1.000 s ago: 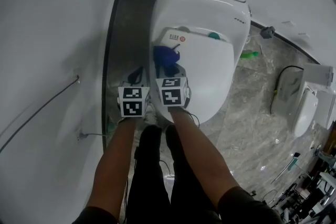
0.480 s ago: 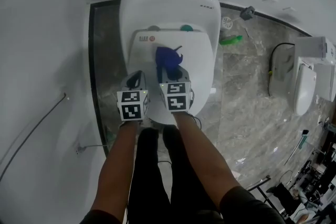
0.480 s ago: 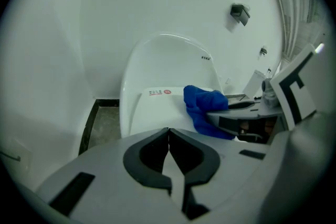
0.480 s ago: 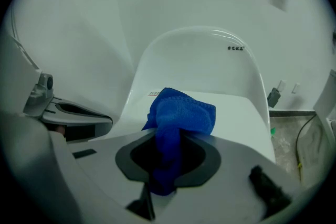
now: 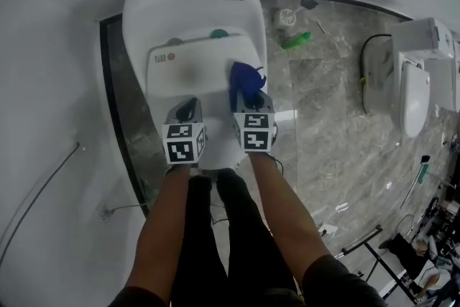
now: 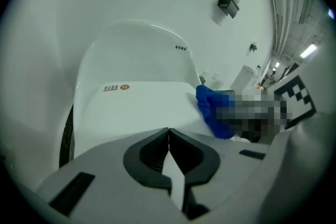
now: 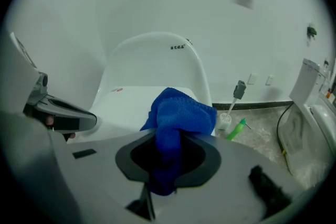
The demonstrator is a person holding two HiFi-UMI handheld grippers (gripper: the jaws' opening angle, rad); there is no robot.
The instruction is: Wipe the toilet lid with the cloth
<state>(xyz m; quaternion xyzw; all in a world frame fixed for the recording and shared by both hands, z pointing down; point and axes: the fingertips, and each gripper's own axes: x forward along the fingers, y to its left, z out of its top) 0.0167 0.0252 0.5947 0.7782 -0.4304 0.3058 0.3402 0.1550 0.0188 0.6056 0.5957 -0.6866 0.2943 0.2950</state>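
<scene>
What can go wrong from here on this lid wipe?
1. Cloth sits at the lid's right edge; a stroke further right may slip off.
2. It is bunched in the right gripper, so jaw tips might scrape the lid.
3. Left gripper, shut and empty, is close alongside; they may bump.

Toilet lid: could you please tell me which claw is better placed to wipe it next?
Right. The right claw grips the blue cloth by the toilet lid's right edge; the left claw is shut and empty.
</scene>
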